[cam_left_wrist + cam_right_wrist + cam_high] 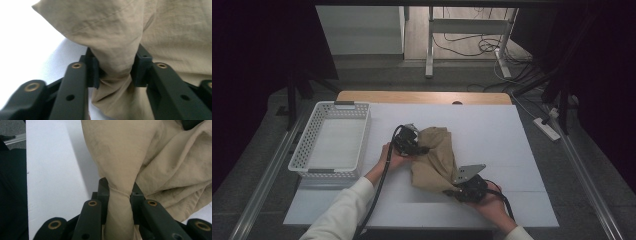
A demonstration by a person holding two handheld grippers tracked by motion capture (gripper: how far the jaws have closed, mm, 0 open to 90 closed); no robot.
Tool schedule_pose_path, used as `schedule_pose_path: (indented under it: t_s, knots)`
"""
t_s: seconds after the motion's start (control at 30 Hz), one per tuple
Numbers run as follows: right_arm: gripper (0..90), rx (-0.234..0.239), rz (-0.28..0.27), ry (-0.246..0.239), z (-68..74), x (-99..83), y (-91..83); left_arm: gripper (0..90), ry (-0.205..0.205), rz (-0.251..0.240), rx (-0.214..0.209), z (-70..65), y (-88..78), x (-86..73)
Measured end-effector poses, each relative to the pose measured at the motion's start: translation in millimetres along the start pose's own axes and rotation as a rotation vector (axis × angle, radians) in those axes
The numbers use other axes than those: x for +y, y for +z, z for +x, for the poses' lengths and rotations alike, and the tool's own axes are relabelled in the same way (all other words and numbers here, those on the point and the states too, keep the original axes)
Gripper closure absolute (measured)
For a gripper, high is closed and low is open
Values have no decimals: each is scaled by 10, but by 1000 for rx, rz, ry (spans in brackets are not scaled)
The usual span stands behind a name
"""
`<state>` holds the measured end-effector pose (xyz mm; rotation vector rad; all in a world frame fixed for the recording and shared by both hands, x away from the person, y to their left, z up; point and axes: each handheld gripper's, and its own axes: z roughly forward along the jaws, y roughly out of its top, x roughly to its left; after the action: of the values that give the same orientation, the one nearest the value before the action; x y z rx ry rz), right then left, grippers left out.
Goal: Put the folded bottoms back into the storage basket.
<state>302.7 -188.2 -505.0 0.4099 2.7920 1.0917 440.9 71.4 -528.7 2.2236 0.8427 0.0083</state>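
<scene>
So there's a tan cloth (436, 159) bunched up in the middle of the white table top (492, 135), looks like a garment but I can't tell which kind. The left gripper (421, 149) is at its left edge, jaws buried in the fabric, with the person's hand (393, 156) behind it and a black cable (379, 187) trailing back along a white sleeve (343, 212). The right gripper (451, 191) is at the cloth's near right corner, grey three-cornered plate (468, 173) on top, also right up against the fabric. Over on the left sits a white perforated plastic basket (307, 145), well apart from the cloth. Wooden edge (422, 97) at the far side.
</scene>
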Motion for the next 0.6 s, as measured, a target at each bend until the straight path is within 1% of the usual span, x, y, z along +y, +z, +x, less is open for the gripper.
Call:
schedule_pose_path:
  t_s: [0.1, 0.23, 0.43, 0.6]
  knots:
    - [767, -2, -6, 1, 0, -2, -4, 704, 10, -5, -7, -3, -23, -1]
    - [767, -1, -7, 0, 2, -2, -14, 730, 39, -8, 0, -43, -63, 20]
    - [768, -11, -25, 2, 2, 0, -50, 745, 46, -31, -11, -68, -128, 31]
    - [769, -19, -48, 4, 7, 4, -86, 749, 64, -52, -9, -108, -218, 49]
